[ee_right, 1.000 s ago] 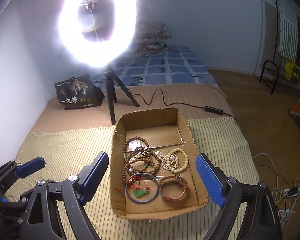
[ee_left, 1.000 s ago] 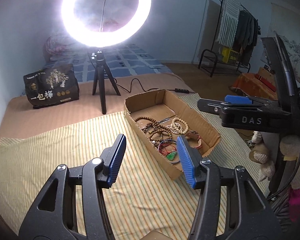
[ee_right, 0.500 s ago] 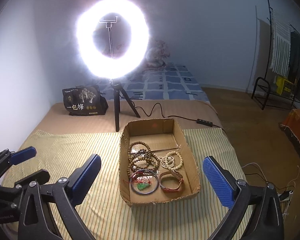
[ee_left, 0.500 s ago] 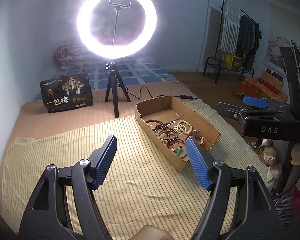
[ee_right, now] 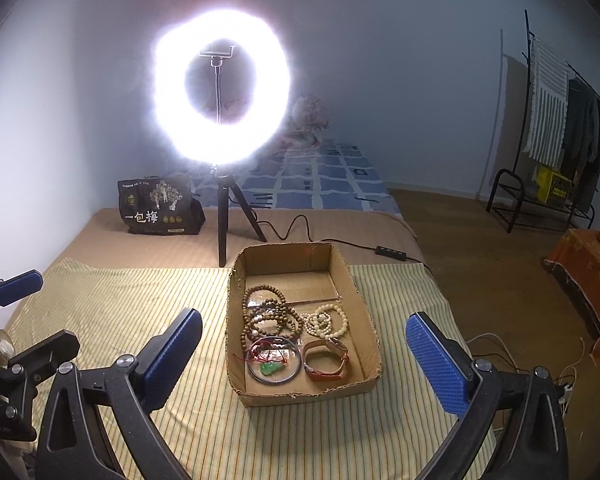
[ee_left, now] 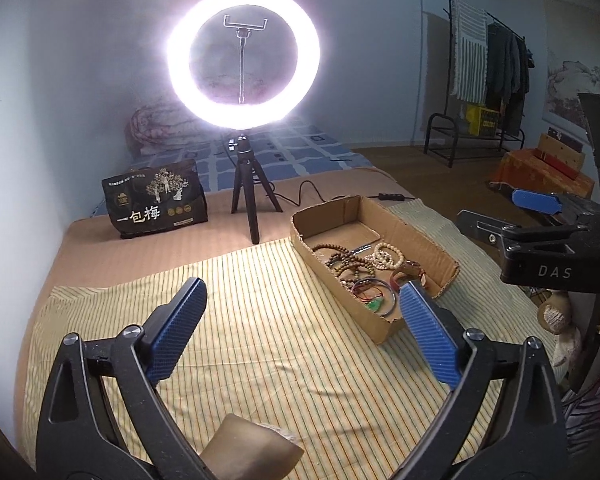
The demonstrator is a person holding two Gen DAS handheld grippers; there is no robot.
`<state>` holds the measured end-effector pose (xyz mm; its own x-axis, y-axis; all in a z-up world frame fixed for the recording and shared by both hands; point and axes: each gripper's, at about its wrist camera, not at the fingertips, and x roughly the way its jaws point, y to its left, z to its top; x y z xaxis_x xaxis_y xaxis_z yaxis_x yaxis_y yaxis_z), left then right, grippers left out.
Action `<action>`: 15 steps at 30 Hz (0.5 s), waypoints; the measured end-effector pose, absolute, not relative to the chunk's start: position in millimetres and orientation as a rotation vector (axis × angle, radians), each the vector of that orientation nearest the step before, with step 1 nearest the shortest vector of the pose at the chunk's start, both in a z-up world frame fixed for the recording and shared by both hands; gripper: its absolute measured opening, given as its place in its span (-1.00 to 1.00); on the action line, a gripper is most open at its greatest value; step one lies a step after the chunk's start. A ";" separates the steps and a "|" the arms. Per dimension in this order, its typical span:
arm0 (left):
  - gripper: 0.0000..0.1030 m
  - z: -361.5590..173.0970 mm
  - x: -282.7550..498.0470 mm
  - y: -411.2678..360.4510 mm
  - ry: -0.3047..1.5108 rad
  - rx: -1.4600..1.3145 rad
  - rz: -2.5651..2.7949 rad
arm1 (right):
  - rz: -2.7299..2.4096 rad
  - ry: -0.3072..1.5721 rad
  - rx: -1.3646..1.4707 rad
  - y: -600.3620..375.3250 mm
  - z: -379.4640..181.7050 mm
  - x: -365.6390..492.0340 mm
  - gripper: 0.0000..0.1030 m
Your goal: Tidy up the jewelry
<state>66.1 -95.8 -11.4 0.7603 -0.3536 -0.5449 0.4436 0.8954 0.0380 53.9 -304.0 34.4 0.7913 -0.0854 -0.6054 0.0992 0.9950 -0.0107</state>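
left wrist view: the left gripper [ee_left: 302, 326] hangs over the striped cloth [ee_left: 228, 344], its jaws opening with nothing between them. the cardboard tray [ee_left: 416, 236] lies ahead and to the right on that cloth, with the jewelry heaped in its near half. the right gripper [ee_left: 536, 200] shows at the right edge, beyond the tray, and it holds nothing.

right wrist view: the right gripper [ee_right: 304, 344] stands spread wide and empty, with the tray straight ahead between its fingers. inside lie brown bead bracelets [ee_right: 268, 316], a pale bead bracelet [ee_right: 326, 320], a glassy bangle [ee_right: 274, 364] with a red cord and a green pendant [ee_right: 271, 369] across it, and a brown strap watch [ee_right: 327, 362].

all of it looks light. the bead strings are probably limp and will sag and tangle, so pinching across one strand at the outer edge of the pile seems safest. the bangle is stiff, likely slick and brittle, and best taken across its rim. the watch is best held by the strap, not the face. the red cord may drag the bangle along.
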 end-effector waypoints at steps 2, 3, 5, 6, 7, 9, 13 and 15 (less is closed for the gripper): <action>0.95 -11.8 65.5 -95.9 0.557 0.169 -0.437 | -0.097 0.650 0.018 -303.1 34.1 54.3 0.99; 0.95 -12.1 65.5 -96.6 0.557 0.171 -0.434 | -0.096 0.650 0.017 -302.9 33.9 53.8 0.99; 0.96 -12.2 65.7 -96.5 0.559 0.176 -0.432 | -0.096 0.648 0.016 -302.4 33.8 53.9 0.99; 0.96 -12.3 65.3 -96.7 0.560 0.179 -0.431 | -0.098 0.646 0.014 -302.2 33.7 54.0 0.99; 0.96 -12.8 65.2 -97.2 0.562 0.182 -0.430 | -0.099 0.644 0.012 -301.7 33.5 53.7 0.99; 0.96 -14.1 64.8 -98.5 0.568 0.188 -0.431 | -0.101 0.641 0.010 -301.6 32.7 53.3 0.99; 0.97 -15.4 63.8 -101.0 0.570 0.201 -0.431 | -0.105 0.637 0.011 -302.3 33.4 53.4 0.99; 0.97 -15.8 63.7 -102.1 0.571 0.205 -0.431 | -0.107 0.634 0.012 -302.7 33.5 52.7 0.99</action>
